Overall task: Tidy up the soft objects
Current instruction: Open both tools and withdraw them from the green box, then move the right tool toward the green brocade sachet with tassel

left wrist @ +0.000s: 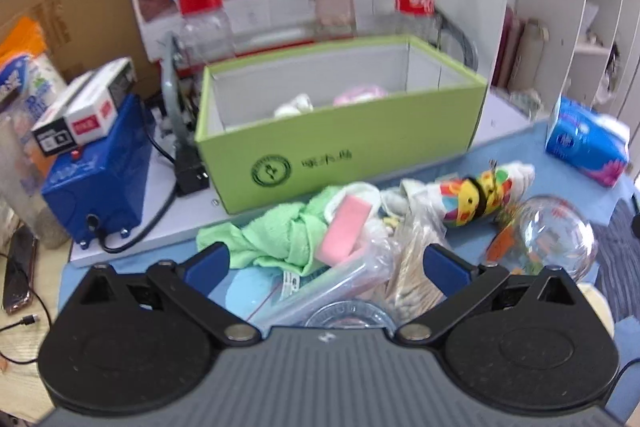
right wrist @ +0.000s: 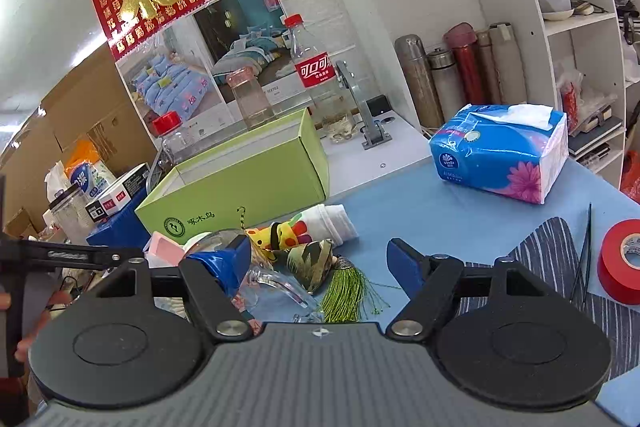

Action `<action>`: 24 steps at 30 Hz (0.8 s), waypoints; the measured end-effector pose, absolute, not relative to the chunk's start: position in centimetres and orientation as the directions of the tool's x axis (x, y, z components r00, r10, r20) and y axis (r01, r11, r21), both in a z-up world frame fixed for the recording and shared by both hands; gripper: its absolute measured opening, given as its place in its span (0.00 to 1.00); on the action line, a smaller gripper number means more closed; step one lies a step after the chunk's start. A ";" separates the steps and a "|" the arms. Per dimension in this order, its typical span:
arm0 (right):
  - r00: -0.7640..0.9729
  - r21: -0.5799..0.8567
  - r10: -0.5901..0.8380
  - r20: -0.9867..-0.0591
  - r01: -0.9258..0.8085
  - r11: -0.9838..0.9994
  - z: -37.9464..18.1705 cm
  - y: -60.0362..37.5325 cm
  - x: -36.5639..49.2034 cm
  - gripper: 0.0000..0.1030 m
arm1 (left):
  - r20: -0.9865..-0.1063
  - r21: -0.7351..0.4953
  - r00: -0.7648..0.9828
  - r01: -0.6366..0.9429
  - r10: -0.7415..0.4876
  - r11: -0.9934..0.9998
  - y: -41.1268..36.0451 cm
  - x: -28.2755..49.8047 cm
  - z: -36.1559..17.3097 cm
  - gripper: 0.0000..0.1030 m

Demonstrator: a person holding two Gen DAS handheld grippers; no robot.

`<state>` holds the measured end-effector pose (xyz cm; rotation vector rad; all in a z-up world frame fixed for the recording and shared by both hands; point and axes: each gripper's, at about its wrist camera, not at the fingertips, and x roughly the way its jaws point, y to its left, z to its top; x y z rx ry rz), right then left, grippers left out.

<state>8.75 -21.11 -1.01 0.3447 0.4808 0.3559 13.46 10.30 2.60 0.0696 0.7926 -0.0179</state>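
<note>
Left wrist view: the released left tool (left wrist: 328, 261) hovers over a green towel (left wrist: 276, 233), best pinched at its bunched middle before lifting toward the green box (left wrist: 340, 143).

Even, bright indoor light fills both views, with only soft shadows under things on the table (right wrist: 420, 211). The left wrist view is smeared, likely by motion: the green box (left wrist: 340, 131) and bottles behind it look soft. The right wrist view is sharp. Fisheye bending curves the shelves (right wrist: 580, 27) beside the box.
</note>
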 end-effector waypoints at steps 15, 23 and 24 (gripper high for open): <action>0.820 0.388 0.402 -0.406 -0.244 0.889 -1.2 -21.1 10.4 0.59 | -0.738 0.020 0.590 -0.465 0.327 0.885 25.3 9.4 0.5 0.99; 0.786 0.144 0.412 -0.461 -0.392 0.909 1.5 -20.1 14.1 0.59 | -0.747 -0.105 0.636 -0.398 0.192 0.911 23.7 8.5 -0.4 0.99; 0.773 0.095 0.410 -0.483 -0.420 0.903 1.9 -19.8 15.1 0.59 | -0.751 -0.116 0.634 -0.398 0.182 0.910 23.6 8.6 -0.6 0.99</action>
